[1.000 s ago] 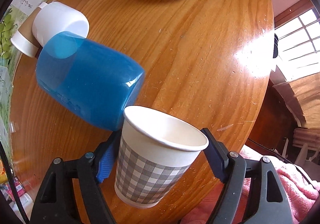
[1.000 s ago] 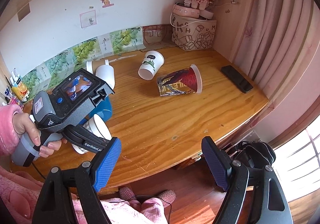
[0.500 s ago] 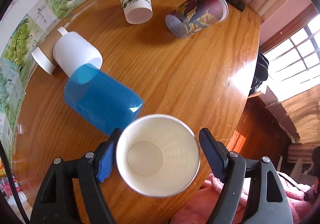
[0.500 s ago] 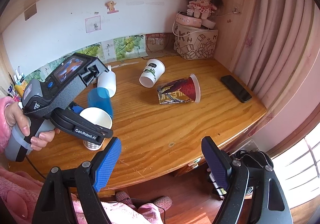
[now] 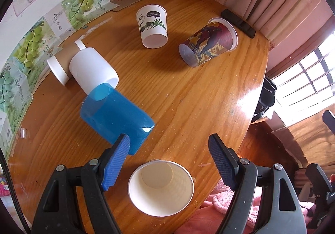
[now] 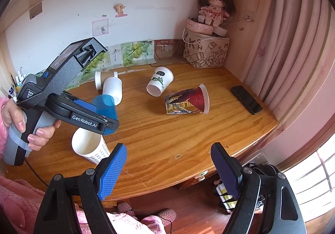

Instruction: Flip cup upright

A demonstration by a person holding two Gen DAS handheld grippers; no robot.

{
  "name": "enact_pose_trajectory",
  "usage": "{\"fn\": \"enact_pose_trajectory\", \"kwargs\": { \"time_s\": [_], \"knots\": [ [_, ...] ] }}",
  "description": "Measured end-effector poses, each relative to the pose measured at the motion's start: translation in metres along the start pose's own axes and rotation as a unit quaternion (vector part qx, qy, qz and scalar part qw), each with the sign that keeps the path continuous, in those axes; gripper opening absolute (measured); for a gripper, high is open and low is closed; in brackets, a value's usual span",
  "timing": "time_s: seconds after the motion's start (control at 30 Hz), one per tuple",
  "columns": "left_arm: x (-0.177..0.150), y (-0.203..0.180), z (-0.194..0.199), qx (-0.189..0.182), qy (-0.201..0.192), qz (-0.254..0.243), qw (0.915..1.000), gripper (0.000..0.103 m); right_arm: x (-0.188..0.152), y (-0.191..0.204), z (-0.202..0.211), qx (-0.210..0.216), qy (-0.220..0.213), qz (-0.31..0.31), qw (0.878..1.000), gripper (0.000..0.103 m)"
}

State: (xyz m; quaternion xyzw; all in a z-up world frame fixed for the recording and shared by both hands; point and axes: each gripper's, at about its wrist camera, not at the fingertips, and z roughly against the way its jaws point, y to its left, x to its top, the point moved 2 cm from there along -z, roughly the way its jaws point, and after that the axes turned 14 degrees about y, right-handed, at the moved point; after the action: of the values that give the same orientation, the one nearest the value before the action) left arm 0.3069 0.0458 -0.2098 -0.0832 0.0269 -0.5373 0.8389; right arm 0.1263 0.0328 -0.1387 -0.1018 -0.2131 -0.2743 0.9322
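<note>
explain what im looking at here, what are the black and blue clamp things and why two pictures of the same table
There is no robot. A person holds a hand-held tool in each hand, each ending in black tongs with blue pads and carrying a wide-angle camera. One picture looks along the left tongs, the other along the right tongs, which also sees the left tool in the person's left hand.

Both tongs are open and hold nothing. On the round wooden table a grey-checked white paper cup stands upright. Lying on their sides are a blue translucent plastic cup, a white mug, a brown paper cup, a leaf-printed white paper cup and a colourful printed cup. A black phone lies near the edge.
</note>
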Motion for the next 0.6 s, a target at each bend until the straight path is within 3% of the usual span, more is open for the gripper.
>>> {"fn": "enact_pose_trajectory", "kwargs": {
  "time_s": [0.27,0.47,0.6],
  "knots": [
    [-0.017,0.011,0.022,-0.04,-0.055,0.025,0.9974,0.081,0.002,0.015,-0.006,0.023,0.014,0.012,1.0,0.083],
    [-0.034,0.028,0.036,-0.067,-0.095,0.078,0.9902,0.081,0.001,0.031,-0.013,0.061,0.026,0.007,0.998,0.083],
    [-0.051,0.037,0.044,-0.049,-0.109,0.092,0.9886,0.081,0.0,0.043,-0.018,0.079,0.038,0.018,0.996,0.083]
  ]
}}
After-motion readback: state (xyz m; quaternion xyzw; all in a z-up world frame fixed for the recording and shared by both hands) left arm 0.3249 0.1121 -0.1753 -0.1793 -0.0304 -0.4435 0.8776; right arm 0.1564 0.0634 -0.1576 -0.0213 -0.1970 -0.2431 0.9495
